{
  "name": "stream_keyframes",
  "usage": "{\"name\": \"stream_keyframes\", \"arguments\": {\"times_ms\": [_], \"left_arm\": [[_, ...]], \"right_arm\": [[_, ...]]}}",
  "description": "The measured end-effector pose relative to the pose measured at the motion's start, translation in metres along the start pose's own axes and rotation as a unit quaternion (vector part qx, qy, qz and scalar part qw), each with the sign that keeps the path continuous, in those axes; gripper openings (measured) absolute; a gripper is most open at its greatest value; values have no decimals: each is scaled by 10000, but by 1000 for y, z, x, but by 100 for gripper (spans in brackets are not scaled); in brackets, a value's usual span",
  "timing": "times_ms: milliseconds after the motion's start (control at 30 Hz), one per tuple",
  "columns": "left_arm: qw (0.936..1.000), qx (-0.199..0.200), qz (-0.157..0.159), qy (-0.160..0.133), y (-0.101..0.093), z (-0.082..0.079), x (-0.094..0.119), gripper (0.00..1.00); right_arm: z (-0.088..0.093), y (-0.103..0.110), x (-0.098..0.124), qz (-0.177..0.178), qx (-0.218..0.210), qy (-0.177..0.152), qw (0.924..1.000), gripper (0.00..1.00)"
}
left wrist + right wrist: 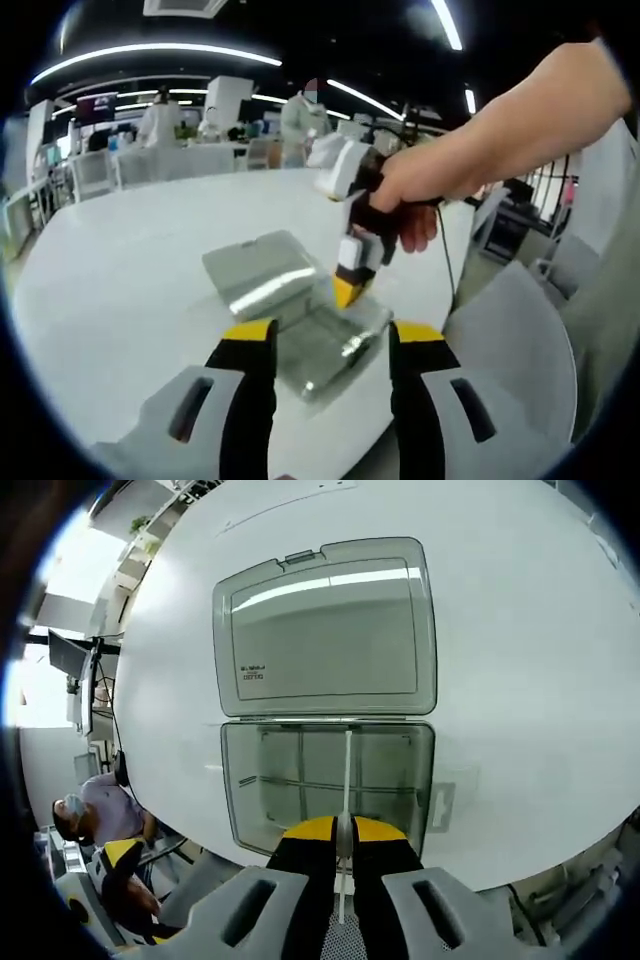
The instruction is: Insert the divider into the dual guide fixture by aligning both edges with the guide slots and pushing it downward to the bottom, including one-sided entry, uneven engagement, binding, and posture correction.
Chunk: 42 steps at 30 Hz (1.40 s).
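So we are partway through the insertion. Our right gripper [343, 832] pinches the thin white divider [347, 780] edge-on, its jaws closed tight on the upper edge, and holds it upright over the open clear box [328, 780] on the white table [520, 630]. The divider's far end reaches the box's back wall near the hinge, and we cannot tell whether either edge sits in a guide slot yet. The lid [325, 625] lies flat beyond the box, folded back. Our left gripper [330, 345] hangs just short of the box [325, 345] with its jaws spread wide and nothing between them. What is left, as we judge it: settle both edges in their slots, level the divider, and press it down to the box floor.
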State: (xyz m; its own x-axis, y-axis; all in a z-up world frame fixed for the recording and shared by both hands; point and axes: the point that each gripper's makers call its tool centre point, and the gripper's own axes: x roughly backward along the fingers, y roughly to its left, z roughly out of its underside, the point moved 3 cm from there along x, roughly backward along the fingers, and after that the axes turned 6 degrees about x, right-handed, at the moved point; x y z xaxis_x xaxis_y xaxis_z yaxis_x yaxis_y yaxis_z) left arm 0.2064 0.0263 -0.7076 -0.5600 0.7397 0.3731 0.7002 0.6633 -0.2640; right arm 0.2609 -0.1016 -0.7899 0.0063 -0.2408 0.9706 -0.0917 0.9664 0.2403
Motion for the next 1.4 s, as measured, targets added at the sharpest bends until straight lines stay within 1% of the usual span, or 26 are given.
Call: {"name": "stream_keyframes", "arguments": {"times_ms": [300, 333, 400, 633, 833, 900, 1133, 1300, 1333, 1367, 1400], "left_arm": [[10000, 16, -33, -13, 5, -1, -1, 42], [10000, 17, -36, -15, 5, -1, -1, 42], [10000, 24, -41, -8, 6, -1, -2, 42], [10000, 29, -24, -9, 8, 0, -5, 42], [10000, 38, -17, -13, 7, -2, -5, 41], [10000, 38, -21, -13, 7, -2, -5, 41], [10000, 34, -35, -9, 10, 0, -5, 41], [10000, 37, -34, -21, 10, 0, -5, 40], [10000, 28, -38, -20, 10, 0, -5, 40], [10000, 24, -36, -23, 9, 0, -4, 40], [10000, 29, -32, -25, 9, -1, -4, 40]], "right_arm": [[-3, -3, -5, 51, 36, 38, 10000, 0], [-3, -2, -4, 53, 51, 1, 10000, 0], [-4, -3, -4, 138, 185, 31, 9997, 0], [-7, -4, -7, 110, 160, -48, 9998, 0], [-3, -4, -9, 117, 165, -69, 9998, 0], [-1, -3, -8, 93, 95, -82, 9999, 0], [-6, -5, -11, 97, 68, -103, 9999, 0], [-4, -3, -10, 96, -26, -152, 9998, 0], [-3, -2, -10, 104, -11, -158, 9998, 0], [-2, -3, -9, 167, 124, -161, 9997, 0], [-4, -4, -10, 191, 102, -166, 9996, 0]]}}
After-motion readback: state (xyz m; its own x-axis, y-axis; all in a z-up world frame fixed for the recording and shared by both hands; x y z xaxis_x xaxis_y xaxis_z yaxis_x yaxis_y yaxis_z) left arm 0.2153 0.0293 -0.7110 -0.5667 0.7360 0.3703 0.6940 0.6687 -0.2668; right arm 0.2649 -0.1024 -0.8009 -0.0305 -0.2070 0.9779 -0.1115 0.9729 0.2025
